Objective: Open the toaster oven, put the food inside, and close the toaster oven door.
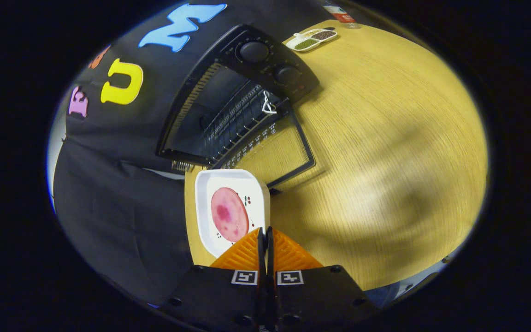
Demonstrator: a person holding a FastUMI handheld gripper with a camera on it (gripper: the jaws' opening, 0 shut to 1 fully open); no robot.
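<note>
We see the gripper point(265, 233) closest to us, its two fingers pressed nearly together with just a thin slit between them, clamped on the near rim of a white square plate point(203, 207). On that plate lies a round pink slice of ham point(229, 214), slightly oval, its longer axis running away from the fingers toward the toaster oven point(228, 99); small cherry marks are printed beside it. The plate sits at the edge of the wooden table point(376, 138), just ahead of the fingers. The whole view is tilted, so the gripper is rolled to one side.

Just beyond the plate, the toaster oven's glass door point(277, 154) hangs open, lowered flat toward the table, a white string point(268, 103) tied at the door's upper part. The cavity faces us with a wire rack point(235, 122) inside; two knobs point(254, 51) line the control panel, markings too small to read.

Farthest off, a white divided dish point(312, 39) of beans rests by a red-labelled bottle point(341, 14), text unreadable
</note>
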